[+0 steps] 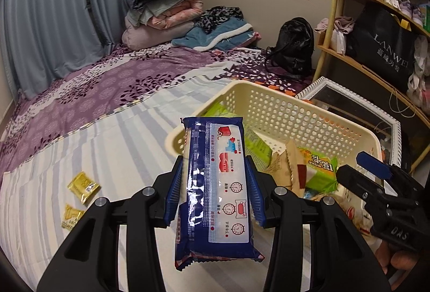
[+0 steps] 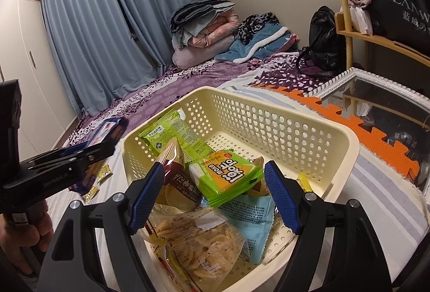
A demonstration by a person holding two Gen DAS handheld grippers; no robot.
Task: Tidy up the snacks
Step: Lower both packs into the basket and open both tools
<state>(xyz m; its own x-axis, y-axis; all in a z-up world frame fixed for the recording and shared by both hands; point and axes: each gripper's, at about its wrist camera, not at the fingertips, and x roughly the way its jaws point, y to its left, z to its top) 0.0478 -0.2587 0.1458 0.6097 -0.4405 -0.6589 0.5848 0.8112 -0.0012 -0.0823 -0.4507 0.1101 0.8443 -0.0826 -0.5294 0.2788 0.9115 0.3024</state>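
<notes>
My left gripper is shut on a long blue and white snack pack and holds it above the bed, just left of the cream perforated basket. The same pack and gripper show at the left of the right wrist view. My right gripper is open and empty above the basket, over a green cracker pack. The basket also holds a clear bag of biscuits, a light blue packet, a brown pack and a green packet. Two small yellow packets lie on the striped sheet.
The bed carries folded blankets and a black backpack at its far end. A white-framed mirror and an orange foam mat lie right of the basket. Wooden shelves stand at the right, curtains at the left.
</notes>
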